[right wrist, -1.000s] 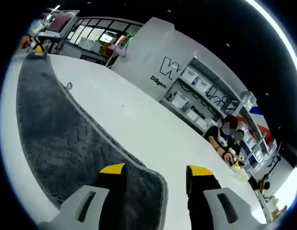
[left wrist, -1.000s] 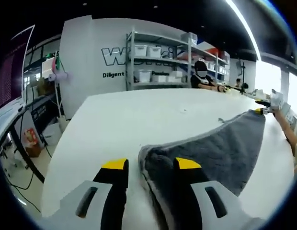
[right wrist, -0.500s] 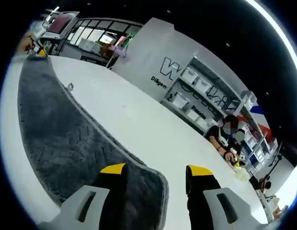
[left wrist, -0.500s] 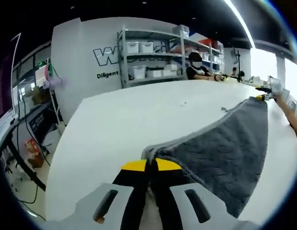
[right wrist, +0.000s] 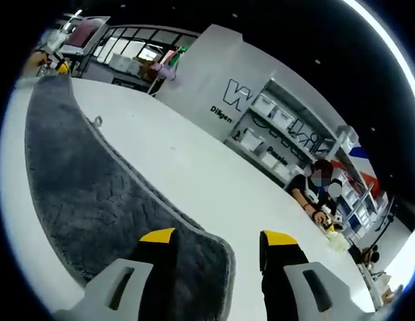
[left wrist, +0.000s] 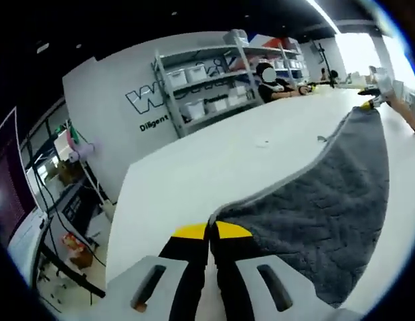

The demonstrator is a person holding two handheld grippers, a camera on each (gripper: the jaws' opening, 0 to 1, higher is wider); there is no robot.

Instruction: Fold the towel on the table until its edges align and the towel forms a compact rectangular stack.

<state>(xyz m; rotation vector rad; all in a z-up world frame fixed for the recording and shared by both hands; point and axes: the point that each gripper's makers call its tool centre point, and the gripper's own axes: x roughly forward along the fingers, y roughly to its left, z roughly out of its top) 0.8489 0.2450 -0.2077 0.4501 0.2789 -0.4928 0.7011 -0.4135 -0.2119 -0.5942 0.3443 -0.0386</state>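
A grey quilted towel (left wrist: 328, 200) lies flat on the white table (left wrist: 214, 160). My left gripper (left wrist: 209, 231) is shut on the towel's near corner, its yellow-tipped jaws pressed together over the edge. The towel's far corner reaches the right gripper (left wrist: 372, 104) at the upper right. In the right gripper view the towel (right wrist: 80, 187) stretches away to the left gripper (right wrist: 60, 67). My right gripper (right wrist: 218, 237) is open, with the towel's corner lying between its jaws and the left jaw over the cloth. A small hang loop (right wrist: 97, 121) sticks out from the towel's long edge.
The table's left edge (left wrist: 117, 221) drops to a floor with cables and a stand. Shelves with white bins (left wrist: 207, 93) line the back wall. A person (right wrist: 318, 187) sits at the table's far side, with small items nearby.
My left gripper went from open around the towel corner to shut on it, and its view has since tilted. The right gripper has stayed open in place.
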